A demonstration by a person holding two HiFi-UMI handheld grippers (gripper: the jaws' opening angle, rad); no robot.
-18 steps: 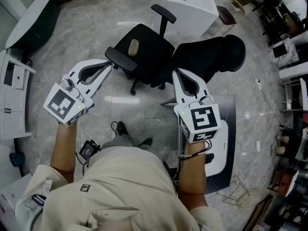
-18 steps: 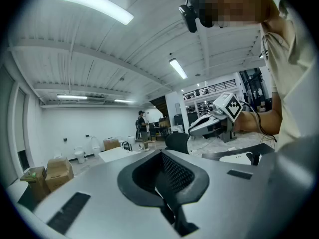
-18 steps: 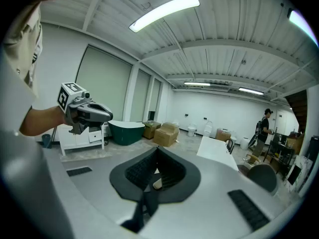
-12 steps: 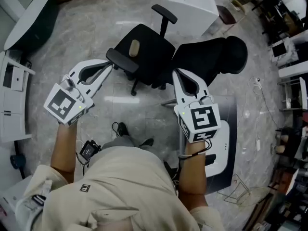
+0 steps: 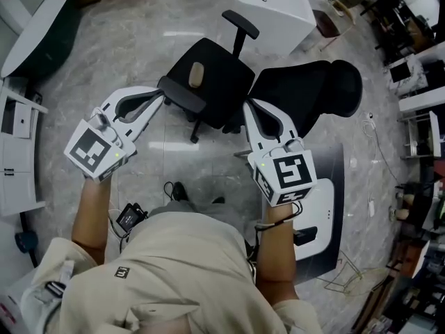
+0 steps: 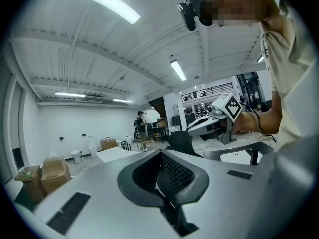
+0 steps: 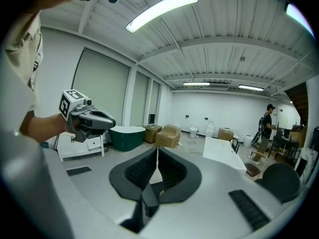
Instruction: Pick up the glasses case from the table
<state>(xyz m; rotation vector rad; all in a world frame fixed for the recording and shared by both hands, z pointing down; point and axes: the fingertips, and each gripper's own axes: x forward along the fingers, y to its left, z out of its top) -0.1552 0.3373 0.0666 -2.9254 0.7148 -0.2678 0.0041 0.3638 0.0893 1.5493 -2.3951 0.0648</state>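
A small tan oblong thing, shaped like a glasses case though I cannot tell for sure, is lying on the seat of a black office chair, out in front of the person and between the lines of the two grippers. It is sitting on the chair, not on the white table standing just beyond.

Neither gripper is touching it. The left gripper is being held out nearly level, its tips showing beside the chair's armrest from above; in its own view the jaws are pressing together with nothing between them. The right gripper is pointing toward a second dark chair, and its own view is showing the ribbed pads meeting in a thin line, likewise empty.

The person in a beige shirt is standing on a pale stone floor. Farther off, a green tub and cardboard boxes are sitting by the wall.
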